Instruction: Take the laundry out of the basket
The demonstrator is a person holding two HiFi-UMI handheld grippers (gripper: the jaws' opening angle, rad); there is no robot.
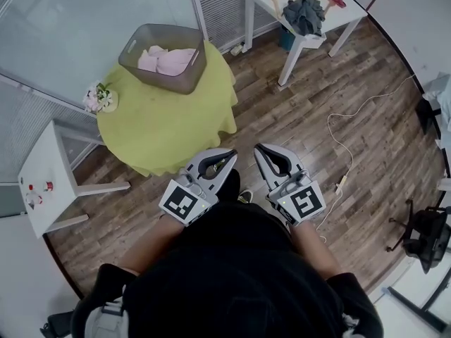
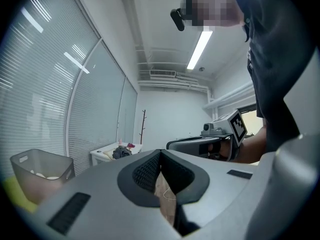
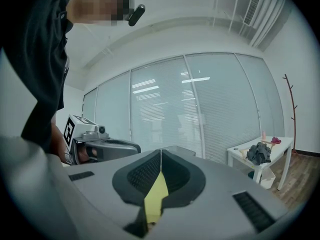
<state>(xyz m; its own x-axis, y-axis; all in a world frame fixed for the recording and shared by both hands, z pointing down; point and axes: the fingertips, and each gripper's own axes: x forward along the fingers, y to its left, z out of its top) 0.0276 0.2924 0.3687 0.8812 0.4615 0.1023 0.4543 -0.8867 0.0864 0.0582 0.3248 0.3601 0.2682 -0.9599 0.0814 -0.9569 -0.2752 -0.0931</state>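
Observation:
A grey basket [image 1: 163,57] stands at the far side of a round table with a yellow-green cloth [image 1: 162,122]. Pale pink laundry [image 1: 167,60] lies inside it. The basket [image 2: 39,174] also shows at the lower left of the left gripper view. My left gripper [image 1: 229,156] is shut and empty, held near the table's near edge. My right gripper [image 1: 259,148] is shut too, with nothing in it, beside the left one over the wooden floor. Both point roughly level toward the table, well short of the basket.
A small bunch of flowers [image 1: 99,97] lies at the table's left edge. A white side table [image 1: 48,178] stands at the left. A white table [image 1: 301,9] at the back right carries dark clothing [image 1: 304,13] and hangers. A white cable [image 1: 343,144] runs across the floor.

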